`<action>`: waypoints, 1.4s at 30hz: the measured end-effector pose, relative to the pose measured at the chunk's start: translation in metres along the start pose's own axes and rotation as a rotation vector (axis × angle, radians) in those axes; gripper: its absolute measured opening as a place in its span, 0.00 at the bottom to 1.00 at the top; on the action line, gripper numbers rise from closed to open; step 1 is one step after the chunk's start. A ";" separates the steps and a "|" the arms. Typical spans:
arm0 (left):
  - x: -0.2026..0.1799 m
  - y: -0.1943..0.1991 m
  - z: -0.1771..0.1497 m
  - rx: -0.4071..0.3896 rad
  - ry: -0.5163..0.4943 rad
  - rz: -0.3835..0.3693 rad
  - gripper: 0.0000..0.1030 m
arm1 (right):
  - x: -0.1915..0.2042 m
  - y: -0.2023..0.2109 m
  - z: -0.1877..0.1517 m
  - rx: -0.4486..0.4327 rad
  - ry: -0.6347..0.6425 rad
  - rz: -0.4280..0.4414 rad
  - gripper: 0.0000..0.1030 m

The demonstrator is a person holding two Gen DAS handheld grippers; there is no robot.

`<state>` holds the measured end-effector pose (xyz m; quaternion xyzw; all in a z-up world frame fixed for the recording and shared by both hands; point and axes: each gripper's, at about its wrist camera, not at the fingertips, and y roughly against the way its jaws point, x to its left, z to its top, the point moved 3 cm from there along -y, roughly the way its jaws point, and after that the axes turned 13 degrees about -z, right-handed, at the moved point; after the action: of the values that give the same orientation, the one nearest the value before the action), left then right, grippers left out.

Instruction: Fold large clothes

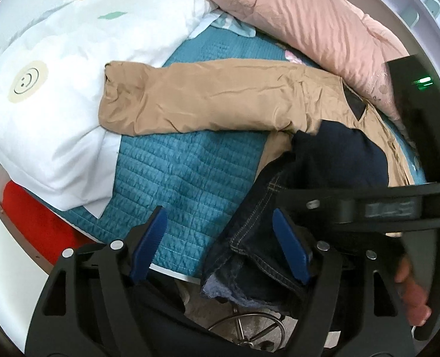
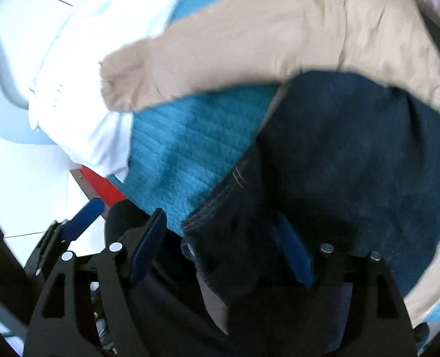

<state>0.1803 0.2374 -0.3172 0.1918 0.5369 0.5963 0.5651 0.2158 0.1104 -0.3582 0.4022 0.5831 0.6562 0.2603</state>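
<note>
the left gripper [image 1: 220, 244] stands wide apart, its blue pads [image 1: 291, 247] pressing on nothing; the dark jeans [image 1: 258, 238] lie between the jaws, their stitched edge against the right-hand pad. the right gripper [image 2: 222, 250] is likewise spread, with the jeans [image 2: 338, 154] running between and beyond its jaws, unclamped. the jeans rest on a tan jacket [image 1: 220, 98] over a teal quilt [image 1: 175, 172]. a white pillow [image 1: 56, 95] bears a smiley face; no writing is readable.
</note>
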 end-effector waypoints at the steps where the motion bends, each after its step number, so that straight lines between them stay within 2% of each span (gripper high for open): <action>1: -0.001 0.002 0.001 -0.004 0.000 0.000 0.72 | -0.003 0.007 -0.001 -0.005 -0.009 0.020 0.74; 3: -0.002 0.005 0.003 -0.014 -0.002 -0.001 0.73 | -0.014 0.032 -0.005 -0.037 -0.038 0.081 0.74; 7: -0.002 0.006 0.005 -0.014 -0.005 0.013 0.75 | -0.049 0.090 -0.023 -0.162 -0.096 0.119 0.74; 10: -0.002 0.003 0.006 -0.010 -0.001 0.014 0.75 | -0.080 0.120 -0.038 -0.244 -0.145 0.036 0.74; 11: -0.003 0.003 0.006 -0.008 -0.005 0.014 0.75 | -0.098 0.126 -0.046 -0.263 -0.157 -0.024 0.74; 13: -0.005 0.003 0.006 -0.009 -0.010 0.014 0.75 | -0.146 0.118 -0.062 -0.227 -0.208 -0.159 0.74; 14: -0.007 0.003 0.006 -0.007 -0.014 0.011 0.75 | -0.165 0.108 -0.070 -0.187 -0.246 -0.183 0.74; 15: -0.009 0.002 0.006 -0.007 -0.019 0.009 0.75 | -0.191 0.087 -0.083 -0.112 -0.302 -0.185 0.73; 17: -0.014 0.002 0.006 -0.006 -0.031 0.016 0.75 | -0.222 0.042 -0.117 0.051 -0.404 -0.124 0.59; 19: -0.019 0.001 0.006 -0.004 -0.041 0.017 0.75 | -0.215 0.014 -0.147 0.156 -0.450 0.085 0.53; 21: -0.022 -0.001 0.006 0.001 -0.049 0.021 0.75 | -0.189 0.013 -0.162 0.160 -0.430 0.197 0.48; 22: -0.023 -0.002 0.005 0.002 -0.051 0.023 0.75 | -0.169 0.018 -0.164 0.143 -0.400 0.235 0.38; 23: -0.024 -0.002 0.005 0.005 -0.050 0.025 0.75 | -0.156 0.022 -0.163 0.136 -0.372 0.227 0.38; 24: -0.025 -0.002 0.004 0.004 -0.047 0.025 0.75 | -0.137 0.029 -0.157 0.099 -0.321 0.177 0.38; 25: -0.025 -0.002 0.005 0.001 -0.048 0.021 0.75 | -0.124 0.029 -0.149 0.088 -0.289 0.183 0.37; 27: -0.025 0.001 0.005 -0.009 -0.044 0.016 0.75 | -0.106 0.023 -0.129 0.094 -0.274 0.219 0.26; 29: -0.024 0.007 0.004 -0.021 -0.042 0.021 0.75 | -0.081 0.013 -0.105 0.092 -0.207 0.232 0.21; 32: -0.016 0.019 0.005 -0.047 -0.026 0.024 0.75 | -0.051 -0.017 -0.065 0.122 -0.171 0.242 0.20; 34: -0.011 0.026 0.008 -0.060 -0.019 0.022 0.75 | -0.046 -0.045 -0.051 0.178 -0.205 0.230 0.15; 36: -0.008 0.031 0.010 -0.066 -0.016 0.005 0.76 | -0.047 -0.066 -0.045 0.203 -0.239 0.200 0.12; 37: -0.010 0.033 0.010 -0.067 -0.022 -0.006 0.77 | -0.045 -0.071 -0.047 0.202 -0.242 0.200 0.06; 39: -0.017 0.030 0.010 -0.060 -0.052 -0.029 0.77 | -0.047 -0.071 -0.048 0.184 -0.251 0.196 0.02; 42: -0.038 0.016 0.004 -0.017 -0.093 -0.106 0.77 | -0.042 -0.064 -0.054 0.159 -0.252 0.210 0.07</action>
<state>0.1872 0.2092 -0.2873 0.1859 0.5141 0.5607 0.6219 0.1855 0.0578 -0.4299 0.5593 0.5508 0.5758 0.2287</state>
